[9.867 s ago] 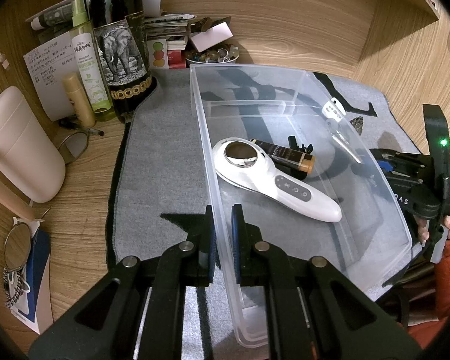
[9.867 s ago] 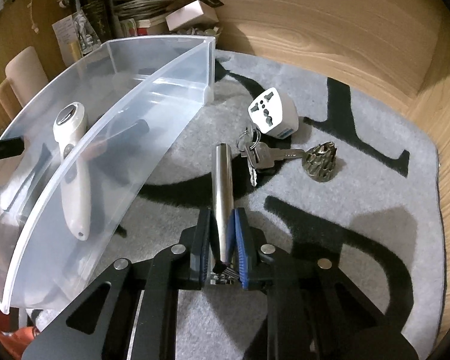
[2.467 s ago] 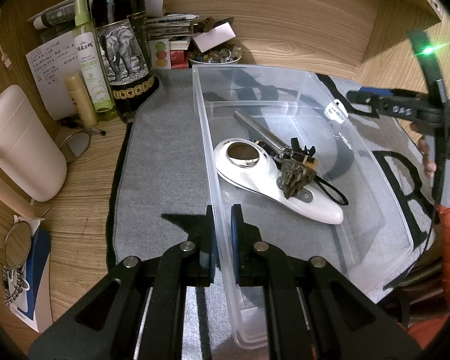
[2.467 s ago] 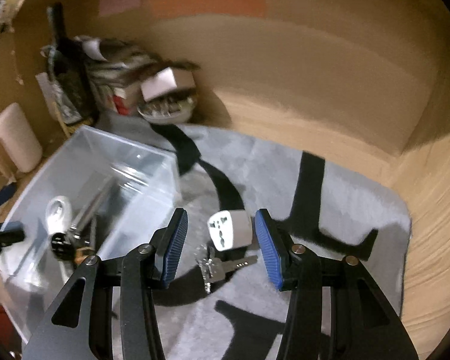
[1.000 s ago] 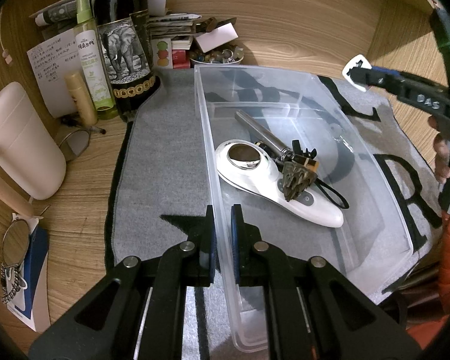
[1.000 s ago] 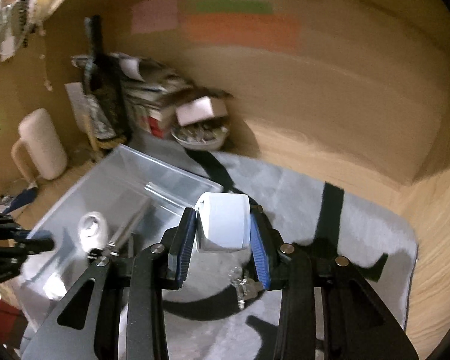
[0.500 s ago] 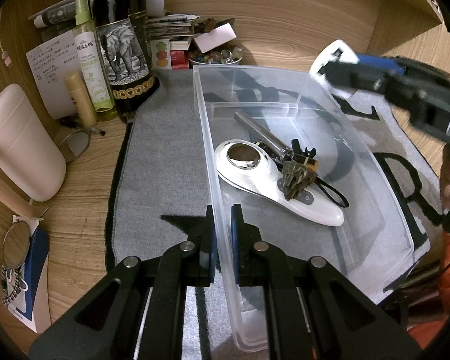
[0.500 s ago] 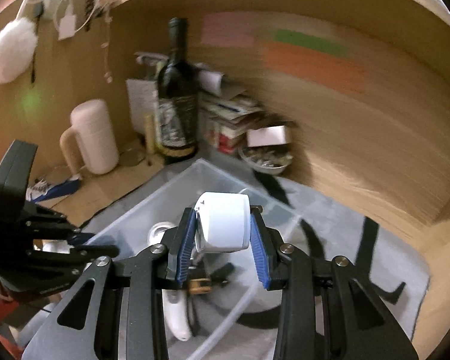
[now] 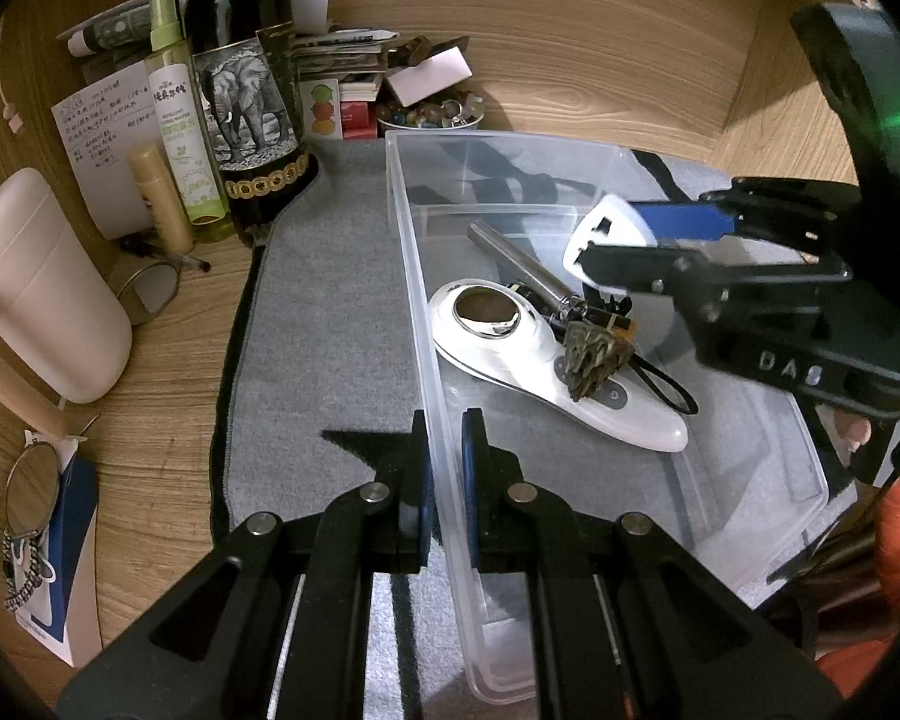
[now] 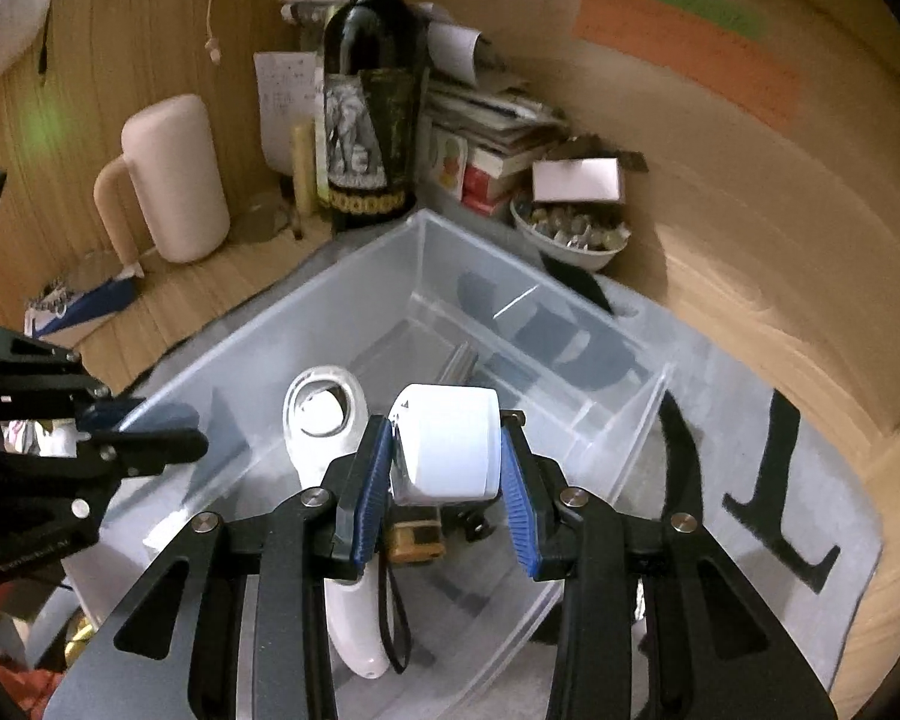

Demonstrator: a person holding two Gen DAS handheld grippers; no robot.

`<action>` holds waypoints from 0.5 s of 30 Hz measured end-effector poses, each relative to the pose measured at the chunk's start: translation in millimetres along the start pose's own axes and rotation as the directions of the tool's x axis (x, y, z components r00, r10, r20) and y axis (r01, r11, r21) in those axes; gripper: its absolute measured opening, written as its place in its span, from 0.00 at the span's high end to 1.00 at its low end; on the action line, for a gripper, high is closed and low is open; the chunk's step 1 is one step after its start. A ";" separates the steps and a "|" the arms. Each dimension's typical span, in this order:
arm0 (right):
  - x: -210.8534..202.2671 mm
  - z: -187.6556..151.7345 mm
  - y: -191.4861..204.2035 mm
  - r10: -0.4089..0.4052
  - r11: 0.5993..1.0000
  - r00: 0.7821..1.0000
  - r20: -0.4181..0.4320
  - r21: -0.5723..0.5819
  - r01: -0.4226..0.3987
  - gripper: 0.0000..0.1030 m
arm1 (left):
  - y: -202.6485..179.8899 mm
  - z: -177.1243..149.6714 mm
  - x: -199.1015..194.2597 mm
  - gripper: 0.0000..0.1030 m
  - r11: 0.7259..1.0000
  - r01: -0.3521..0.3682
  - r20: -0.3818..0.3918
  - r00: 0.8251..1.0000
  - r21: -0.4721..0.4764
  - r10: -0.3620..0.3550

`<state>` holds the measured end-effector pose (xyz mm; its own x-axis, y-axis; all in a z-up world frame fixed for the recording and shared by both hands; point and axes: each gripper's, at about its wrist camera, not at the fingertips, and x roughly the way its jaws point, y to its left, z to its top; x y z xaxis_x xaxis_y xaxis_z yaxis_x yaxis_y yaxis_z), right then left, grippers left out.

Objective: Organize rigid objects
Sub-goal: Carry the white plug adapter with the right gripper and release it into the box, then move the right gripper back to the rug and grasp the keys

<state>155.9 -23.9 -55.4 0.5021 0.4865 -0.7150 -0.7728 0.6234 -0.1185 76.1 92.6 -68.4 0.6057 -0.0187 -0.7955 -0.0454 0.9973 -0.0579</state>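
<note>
Wood worktop w/ grey mat. Right tool (image 10: 444, 468) pinches plug (image 10: 447, 447) by its flat sides: light, hard, smooth, may slip. Left tool (image 9: 444, 468) is pressed onto the wall of the bin (image 9: 417, 276) just ahead.

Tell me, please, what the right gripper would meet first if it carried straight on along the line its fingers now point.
Probably the white handheld device lying in the clear plastic bin, or the metal cylinder beside it; depth is unclear. The right gripper holds the white travel adapter.
</note>
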 end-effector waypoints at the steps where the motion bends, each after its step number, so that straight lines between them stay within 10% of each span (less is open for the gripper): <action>1: 1.8 -0.5 1.8 0.002 1.000 1.000 -0.007 -0.005 -0.002 0.68 | 0.0 0.1 0.1 0.92 1.000 0.000 0.000 1.000 -0.001 0.000; 15: -3.3 -1.1 4.3 0.033 0.999 0.999 0.003 0.001 -0.033 0.62 | 1.9 -1.1 -0.3 0.92 1.000 0.008 0.006 1.000 -0.018 -0.008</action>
<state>150.5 -23.6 -54.3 0.4776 0.5088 -0.7162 -0.7886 0.6077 -0.0942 75.0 94.5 -68.9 0.6110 -0.0258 -0.7912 -0.0550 0.9957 -0.0750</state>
